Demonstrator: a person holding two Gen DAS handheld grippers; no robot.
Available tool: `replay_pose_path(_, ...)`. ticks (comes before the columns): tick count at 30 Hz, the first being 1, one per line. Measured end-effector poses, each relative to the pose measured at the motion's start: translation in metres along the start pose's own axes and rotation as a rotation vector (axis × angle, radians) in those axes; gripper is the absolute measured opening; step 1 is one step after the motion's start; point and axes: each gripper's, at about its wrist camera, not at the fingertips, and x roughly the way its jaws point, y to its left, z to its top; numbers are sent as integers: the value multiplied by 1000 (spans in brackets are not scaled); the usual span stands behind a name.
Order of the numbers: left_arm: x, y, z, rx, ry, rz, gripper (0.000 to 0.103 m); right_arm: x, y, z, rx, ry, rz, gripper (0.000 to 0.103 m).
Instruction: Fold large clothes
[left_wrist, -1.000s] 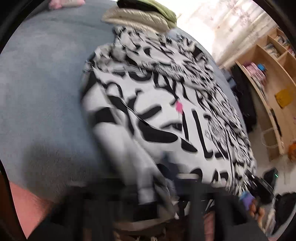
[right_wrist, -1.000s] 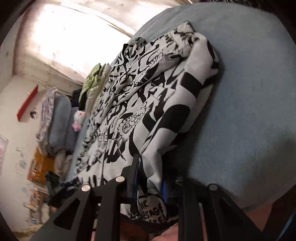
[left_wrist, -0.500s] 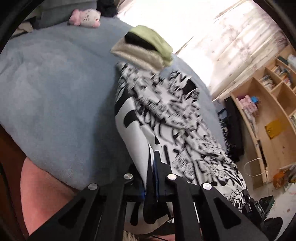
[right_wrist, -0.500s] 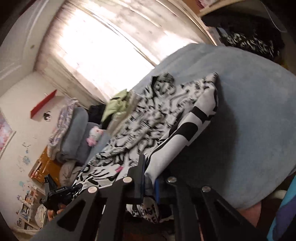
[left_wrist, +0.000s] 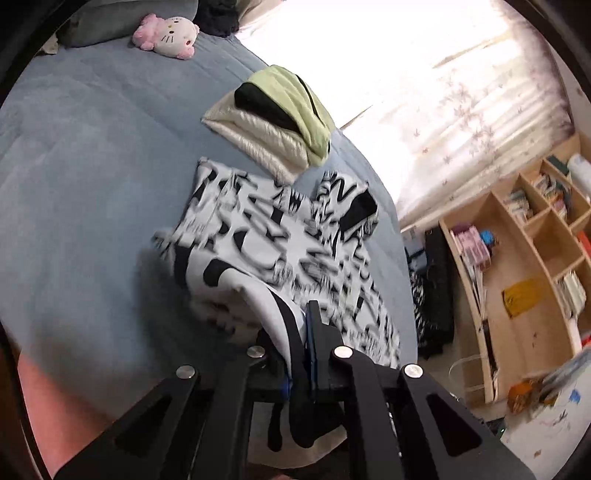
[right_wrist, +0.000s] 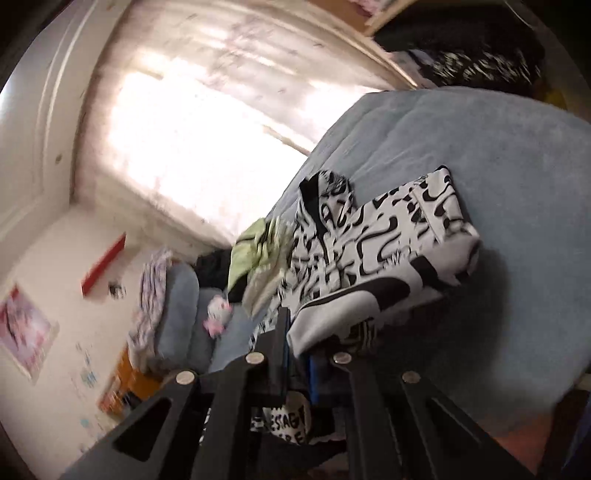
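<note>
Hoodie (left_wrist: 280, 258) hem clenched by both grippers' fingers (left_wrist: 301, 332) (right_wrist: 295, 343) at the bed's (left_wrist: 92, 184) near edge; thin pinches could slip, spoiling the fold.

The left hand-held gripper (left_wrist: 303, 332) points downward at a slant, its two black fingers pressed together on a fold of the black-and-white garment (left_wrist: 280, 251). The right hand-held gripper (right_wrist: 295, 339) tilts down more gently, its fingers likewise clamped on a white edge of the same garment.
</note>
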Motion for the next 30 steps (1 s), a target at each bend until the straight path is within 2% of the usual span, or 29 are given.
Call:
replay_pose_path(4, 42, -18, 48, 12, -19, 20, 7, 38, -3, 47, 49, -19, 5, 7)
replay_pose_path(7, 87, -33, 89, 23, -14, 48, 11, 85, 4, 84, 35, -16, -44, 8)
replay_pose_path(8, 102, -36, 102, 24, -16, 67, 15, 100, 3, 95, 39, -13, -62, 13)
replay_pose_path(10, 133, -37, 128, 7, -18, 88, 36, 139, -7, 124, 83, 14, -70, 25)
replay_pose_path(11, 144, -36, 139, -6, -41, 101, 39, 153, -14, 134, 112, 26, -66, 45)
replay_pose_path(12, 150, -34, 145, -10, -59, 113, 52, 169, -24, 144, 155, 42, -50, 63)
replay_pose_path(13, 159, -31, 156, -13, -76, 122, 69, 181, -32, 153, 196, 35, -39, 68)
replay_pose_path(14, 166, -27, 163, -13, -82, 127, 74, 186, -37, 157, 217, 11, -41, 72)
replay_pose_path(16, 179, -18, 173, -6, -88, 160, 76, 199, -44, 167, 184, -8, -77, 73)
replay_pose_path(18, 197, -10, 177, 48, -38, 183, 76, 215, -48, 172, 98, 9, -174, 73)
replay_pose_path(22, 242, 12, 168, 190, 103, 268, 76, 251, -73, 171, -40, 146, -329, 73)
replay_pose_path(25, 267, 26, 158, 267, 164, 321, 76, 279, -98, 166, -107, 268, -412, 73)
replay_pose_path(28, 286, 30, 152, 329, 200, 335, 76, 299, -110, 161, -158, 326, -424, 73)
replay_pose_path(30, 295, 28, 149, 386, 214, 342, 76, 309, -111, 157, -180, 358, -388, 73)
